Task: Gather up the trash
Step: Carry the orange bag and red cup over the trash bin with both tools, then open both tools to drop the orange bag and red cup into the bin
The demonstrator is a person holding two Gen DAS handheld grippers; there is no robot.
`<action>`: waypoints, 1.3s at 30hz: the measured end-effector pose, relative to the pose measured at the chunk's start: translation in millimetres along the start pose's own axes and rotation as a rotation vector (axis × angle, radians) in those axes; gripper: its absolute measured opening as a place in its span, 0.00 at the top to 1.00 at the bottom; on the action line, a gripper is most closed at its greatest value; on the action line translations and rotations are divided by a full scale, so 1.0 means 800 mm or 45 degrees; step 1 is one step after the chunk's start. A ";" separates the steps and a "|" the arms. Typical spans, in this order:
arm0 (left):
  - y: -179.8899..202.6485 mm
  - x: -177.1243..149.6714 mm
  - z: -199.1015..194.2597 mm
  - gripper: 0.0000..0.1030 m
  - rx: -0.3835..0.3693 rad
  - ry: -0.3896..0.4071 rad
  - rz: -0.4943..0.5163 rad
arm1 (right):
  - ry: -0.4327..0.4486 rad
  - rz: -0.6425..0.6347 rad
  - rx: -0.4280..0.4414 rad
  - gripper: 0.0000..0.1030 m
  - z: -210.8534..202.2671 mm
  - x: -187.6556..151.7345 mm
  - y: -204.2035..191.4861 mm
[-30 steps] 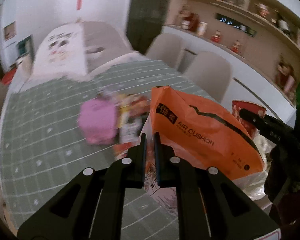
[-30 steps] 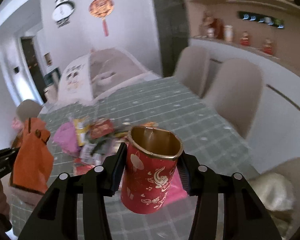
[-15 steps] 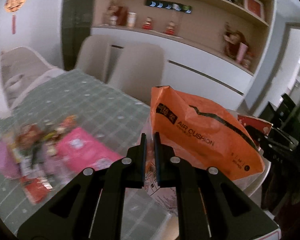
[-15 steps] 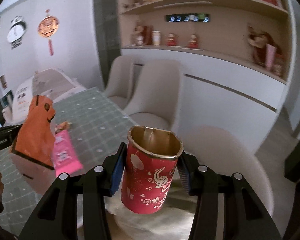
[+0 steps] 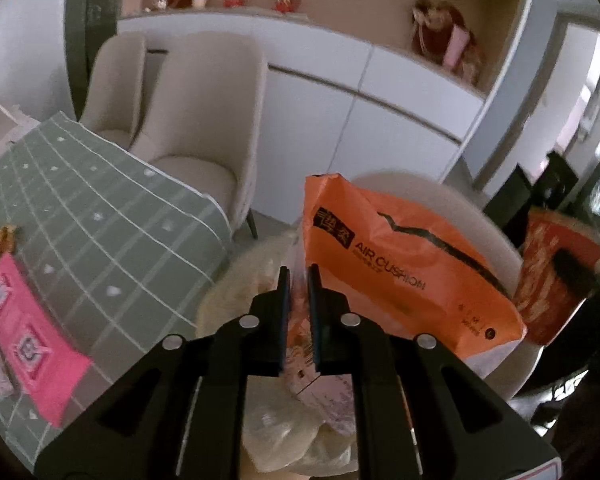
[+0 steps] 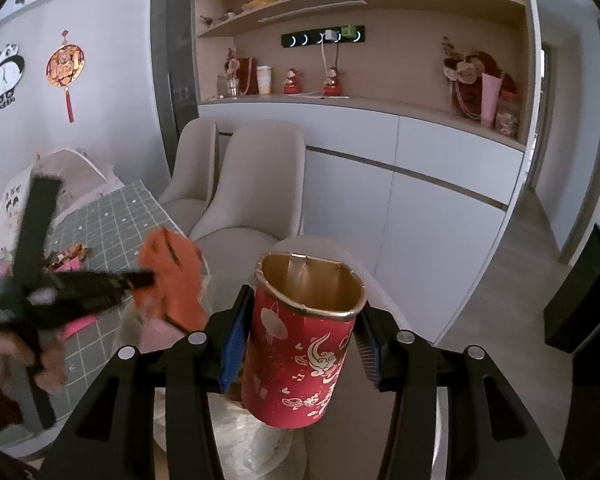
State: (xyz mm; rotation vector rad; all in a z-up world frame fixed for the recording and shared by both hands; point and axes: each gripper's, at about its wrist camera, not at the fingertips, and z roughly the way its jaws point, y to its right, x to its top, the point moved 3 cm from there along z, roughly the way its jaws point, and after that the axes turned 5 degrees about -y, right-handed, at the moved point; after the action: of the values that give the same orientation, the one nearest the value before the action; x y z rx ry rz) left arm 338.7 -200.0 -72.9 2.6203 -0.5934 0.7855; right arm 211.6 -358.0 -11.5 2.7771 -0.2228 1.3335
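Orange pack (image 5: 404, 264): I hold it in my left gripper (image 5: 299, 308), fingers pinched nearly shut on its thin lower edge, the pack hanging over the pale bag (image 5: 276, 432) that sits on a chair seat beside the table (image 5: 112, 216).
Cup (image 6: 300, 348): my right gripper (image 6: 300, 344) clamps the red cup across its body, gold mouth up, tilted a little, just above the same bag.
Slip risk: I judge the pinch on the pack slight; only an edge sits between the pads, so a jolt may let it drop short of the bag.
Crush risk: the cup's rim already looks squeezed out of round; more pressure may fold it and it may pop out sideways.
Clash risk: both grippers crowd one bag mouth, which I cannot see clearly; they may knock each other or miss it.
Left behind: a pink packet (image 5: 28, 340) and small wrappers (image 6: 70, 254) lie on the table.
Writing: "AIR CUSHION" in black on the pack, beside a dark logo block I cannot read.
Cup print: white lanterns and clouds, no words legible.
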 end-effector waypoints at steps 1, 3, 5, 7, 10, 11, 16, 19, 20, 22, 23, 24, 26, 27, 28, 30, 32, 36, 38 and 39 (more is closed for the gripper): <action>0.006 -0.005 0.010 0.91 -0.005 -0.029 0.013 | 0.004 0.006 0.010 0.56 0.001 0.000 0.004; 0.010 -0.011 0.019 0.80 -0.023 -0.073 0.020 | 0.010 0.012 0.032 0.56 0.003 0.002 0.009; 0.009 -0.019 0.022 0.71 -0.058 -0.105 0.002 | 0.016 0.018 0.067 0.56 0.008 0.006 0.012; 0.005 -0.021 0.017 0.67 -0.068 -0.109 -0.028 | 0.031 0.015 0.111 0.56 0.012 0.013 0.006; -0.005 -0.020 0.004 0.63 -0.082 -0.109 -0.072 | 0.038 0.016 0.171 0.55 0.022 0.021 -0.006; -0.010 -0.018 -0.007 0.63 -0.085 -0.093 -0.089 | 0.034 0.019 0.198 0.55 0.028 0.024 -0.012; -0.044 -0.014 -0.052 0.62 -0.015 0.007 -0.188 | 0.003 -0.006 0.348 0.55 0.069 0.027 -0.055; -0.069 -0.024 -0.072 0.62 0.029 0.046 -0.256 | -0.086 -0.042 0.355 0.55 0.116 0.007 -0.081; -0.080 -0.030 -0.079 0.61 0.053 0.055 -0.280 | -0.134 -0.048 0.351 0.55 0.132 -0.002 -0.086; -0.098 -0.044 -0.092 0.61 0.104 0.069 -0.319 | -0.234 -0.030 0.343 0.55 0.160 -0.022 -0.092; -0.105 -0.050 -0.097 0.61 0.121 0.070 -0.329 | -0.301 -0.005 0.346 0.55 0.175 -0.036 -0.093; -0.113 -0.058 -0.102 0.61 0.137 0.067 -0.340 | -0.334 0.011 0.340 0.55 0.183 -0.043 -0.093; -0.128 -0.072 -0.109 0.61 0.151 0.041 -0.361 | -0.394 0.015 0.325 0.55 0.195 -0.050 -0.093; -0.132 -0.077 -0.112 0.61 0.153 0.034 -0.372 | -0.431 0.010 0.310 0.55 0.202 -0.054 -0.093; -0.140 -0.084 -0.115 0.61 0.155 0.028 -0.389 | -0.464 0.012 0.293 0.55 0.209 -0.057 -0.093; -0.151 -0.096 -0.120 0.61 0.155 0.024 -0.410 | -0.487 0.027 0.274 0.55 0.212 -0.064 -0.092; -0.162 -0.105 -0.125 0.61 0.159 0.021 -0.425 | -0.477 0.025 0.237 0.53 0.208 -0.066 -0.092; -0.182 -0.113 -0.134 0.61 0.147 0.020 -0.439 | -0.433 0.025 0.191 0.48 0.194 -0.062 -0.099; -0.191 -0.115 -0.142 0.61 0.143 0.028 -0.436 | -0.386 0.015 0.162 0.45 0.183 -0.057 -0.103; -0.196 -0.116 -0.146 0.61 0.141 0.032 -0.434 | -0.351 0.015 0.132 0.45 0.175 -0.054 -0.103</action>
State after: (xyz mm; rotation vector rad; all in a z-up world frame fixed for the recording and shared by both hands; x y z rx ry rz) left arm 292.3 11.4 -65.9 2.7015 -0.0907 0.7574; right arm 305.2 -286.9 -131.7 3.0461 -0.1864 0.9866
